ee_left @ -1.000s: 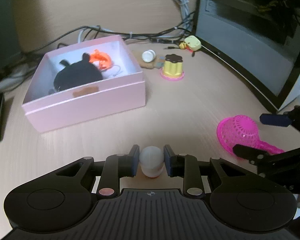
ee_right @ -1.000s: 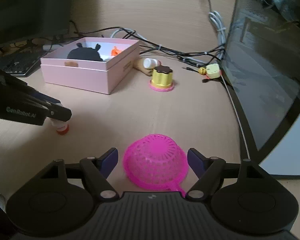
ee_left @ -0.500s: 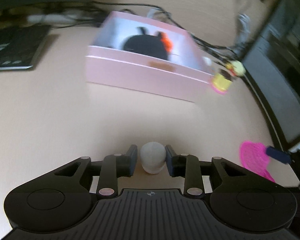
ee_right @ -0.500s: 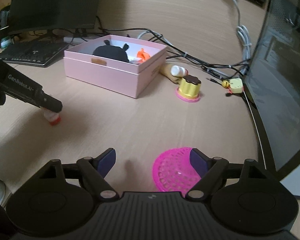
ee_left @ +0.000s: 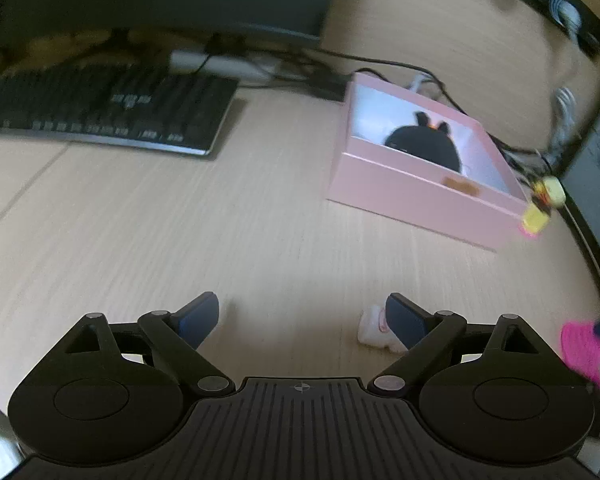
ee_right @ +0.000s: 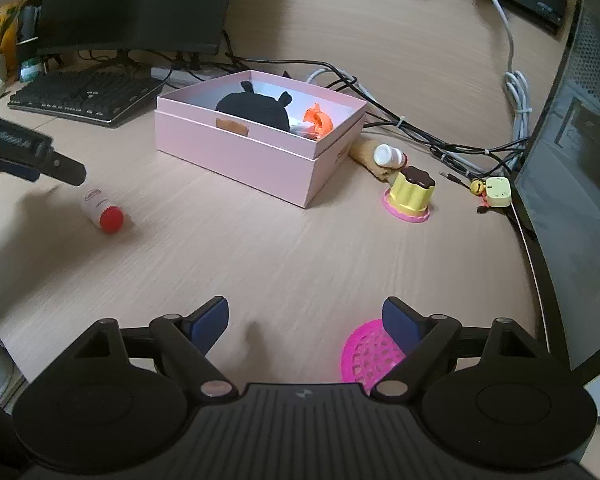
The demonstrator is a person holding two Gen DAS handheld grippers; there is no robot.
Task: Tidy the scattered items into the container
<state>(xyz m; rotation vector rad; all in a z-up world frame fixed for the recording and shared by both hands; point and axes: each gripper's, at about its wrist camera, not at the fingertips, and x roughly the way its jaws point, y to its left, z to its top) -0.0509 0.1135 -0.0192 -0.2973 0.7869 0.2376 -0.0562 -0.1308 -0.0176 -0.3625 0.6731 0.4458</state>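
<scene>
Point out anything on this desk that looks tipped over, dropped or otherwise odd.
The small white bottle with a red cap lies on its side on the desk, outside the pink box. The left gripper is open beside it, holding nothing. Nothing looks spilled or broken.

Left gripper (ee_left: pixel 302 316): matte black plastic body, ribbed central panel with a small cross-and-circle mark at its top edge. Two round black discs flank the panel. Angled black link arms with triangular cut-outs, joined by silver-grey round pivot pins. Fingers (ee_left: pixel 198 318) faced with dark blue pads.

Right gripper (ee_right: pixel 304 316): same build; black ribbed panel bearing a small pale logo, twin discs, silver pivots, dark blue fingers (ee_right: pixel 210 318). Seen from the side in the right wrist view, the left unit carries blurred white lettering.
</scene>
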